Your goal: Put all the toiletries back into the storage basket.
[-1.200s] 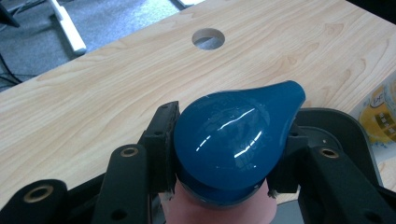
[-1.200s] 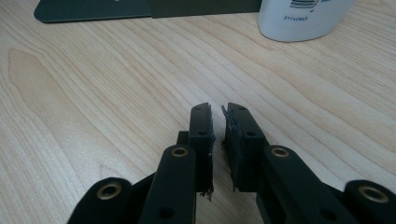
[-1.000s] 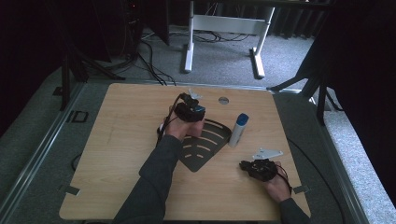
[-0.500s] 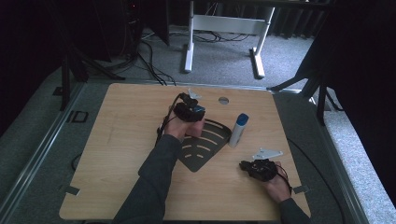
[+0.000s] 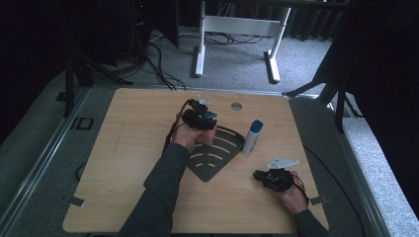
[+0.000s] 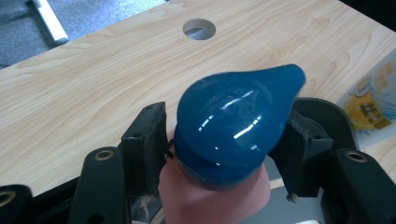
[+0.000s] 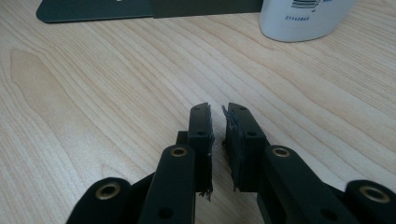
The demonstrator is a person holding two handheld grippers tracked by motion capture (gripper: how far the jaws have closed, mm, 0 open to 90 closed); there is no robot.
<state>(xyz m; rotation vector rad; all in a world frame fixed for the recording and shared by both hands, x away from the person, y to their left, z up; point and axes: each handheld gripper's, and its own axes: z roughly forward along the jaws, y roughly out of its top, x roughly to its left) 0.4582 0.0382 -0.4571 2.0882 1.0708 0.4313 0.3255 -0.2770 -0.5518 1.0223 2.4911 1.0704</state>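
Between my left tool's (image 6: 219, 154) jaws stands a pink bottle with a blue cap (image 6: 236, 123), over the dark slotted rack (image 5: 217, 155) near the desk's (image 5: 123, 148) middle. Jaws have just been opening; there's a gap showing on the left pad, so I judge the grip loose or gone. Risk: the bottle tips or slips as I back off, especially if a pad drags the cap. Bottle's long axis runs up toward the camera, roughly upright; the cap's spout points right and slightly away, toward the white bottle (image 5: 252, 137). My right tool (image 7: 218, 140) rests low over bare desk, jaws nearly closed, holding nothing.
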